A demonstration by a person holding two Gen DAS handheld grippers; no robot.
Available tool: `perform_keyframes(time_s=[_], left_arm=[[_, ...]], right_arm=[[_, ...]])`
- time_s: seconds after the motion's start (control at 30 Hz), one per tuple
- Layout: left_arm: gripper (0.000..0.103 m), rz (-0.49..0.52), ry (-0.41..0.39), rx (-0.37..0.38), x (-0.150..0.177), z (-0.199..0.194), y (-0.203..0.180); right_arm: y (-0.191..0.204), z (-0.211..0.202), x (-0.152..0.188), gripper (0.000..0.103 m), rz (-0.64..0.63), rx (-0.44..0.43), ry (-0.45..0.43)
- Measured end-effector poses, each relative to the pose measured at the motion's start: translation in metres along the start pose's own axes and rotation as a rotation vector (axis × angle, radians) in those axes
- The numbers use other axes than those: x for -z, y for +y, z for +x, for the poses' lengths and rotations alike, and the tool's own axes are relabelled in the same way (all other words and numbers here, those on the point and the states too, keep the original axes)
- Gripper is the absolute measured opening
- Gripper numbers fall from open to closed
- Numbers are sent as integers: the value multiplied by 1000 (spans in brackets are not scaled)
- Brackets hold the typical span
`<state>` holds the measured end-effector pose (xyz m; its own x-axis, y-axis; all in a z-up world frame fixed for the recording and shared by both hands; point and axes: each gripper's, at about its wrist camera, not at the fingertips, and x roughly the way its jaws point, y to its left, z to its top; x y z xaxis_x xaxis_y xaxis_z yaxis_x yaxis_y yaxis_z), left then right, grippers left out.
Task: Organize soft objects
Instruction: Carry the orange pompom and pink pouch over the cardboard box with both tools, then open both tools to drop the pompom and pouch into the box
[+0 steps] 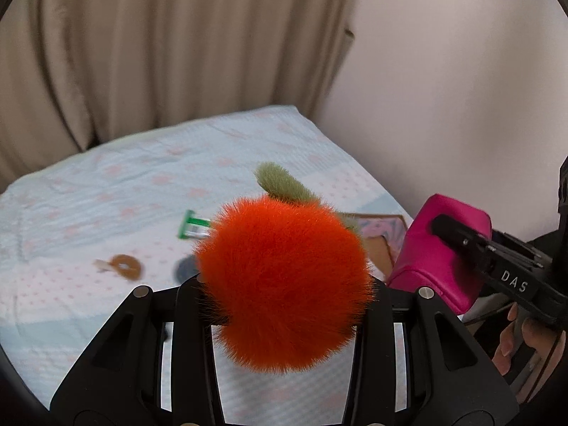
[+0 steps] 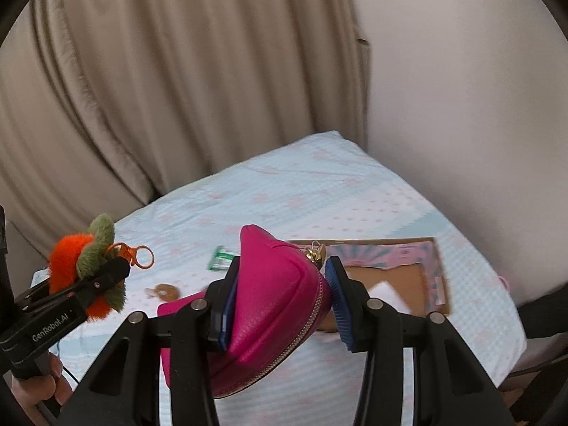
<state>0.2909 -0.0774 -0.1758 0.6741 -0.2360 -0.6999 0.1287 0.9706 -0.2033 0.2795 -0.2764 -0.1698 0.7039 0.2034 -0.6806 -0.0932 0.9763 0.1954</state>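
My left gripper is shut on a fluffy orange pom-pom toy with green furry leaves and holds it above the bed. It also shows in the right wrist view, with an orange clip ring hanging off it. My right gripper is shut on a magenta zip pouch and holds it in the air, with its blue pads pressed to both sides. The pouch also shows in the left wrist view, to the right of the toy.
The bed has a pale blue cover with pink dots. On it lie a shallow cardboard box lid, a green packet, a brown ring-shaped item and a dark round item. Beige curtains and a wall stand behind.
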Motion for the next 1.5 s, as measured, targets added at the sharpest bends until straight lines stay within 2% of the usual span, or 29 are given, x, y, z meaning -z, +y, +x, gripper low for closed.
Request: perform_keyframes(time_s=[0.13, 0.3, 0.57, 0.73, 0.93, 1.07, 1.23, 1.27, 1.33, 1.37, 1.4, 1.43, 1.47, 1.5], left_arm=[[34, 22, 55, 13, -2, 49, -53], [34, 31, 135, 18, 3, 119, -100], [34, 5, 255, -11, 11, 221, -110], [34, -17, 339, -29, 14, 275, -111], [34, -1, 449, -45, 20, 330, -110], [34, 18, 472, -85, 29, 348, -105], [35, 0, 495, -76, 30, 356, -101], [42, 3, 495, -86, 29, 355, -101], [71, 9, 503, -105, 26, 355, -102], [99, 9, 502, -110, 25, 355, -101], [103, 10, 497, -118, 24, 353, -100], [103, 13, 493, -124, 22, 350, -99], [103, 17, 496, -127, 21, 349, -98], [103, 21, 497, -130, 21, 348, -97]], right_arm=[[-60, 14, -8, 42, 1, 38, 22], [-126, 54, -12, 42, -2, 55, 76], [-186, 129, -3, 42, -54, 43, 185], [-206, 177, 4, 42, -63, 14, 252], [-207, 225, 17, 42, -103, -40, 326], [-203, 244, 31, 42, -158, -58, 364], [-207, 255, 37, 42, -162, -63, 390], [-208, 257, 36, 43, -157, -67, 394], [-209, 260, 36, 44, -161, -70, 398], [-209, 262, 38, 46, -161, -75, 407], [-210, 266, 39, 50, -155, -97, 426], [-211, 268, 39, 65, -151, -117, 432], [-210, 268, 40, 93, -153, -131, 430], [-211, 267, 40, 103, -155, -145, 428]])
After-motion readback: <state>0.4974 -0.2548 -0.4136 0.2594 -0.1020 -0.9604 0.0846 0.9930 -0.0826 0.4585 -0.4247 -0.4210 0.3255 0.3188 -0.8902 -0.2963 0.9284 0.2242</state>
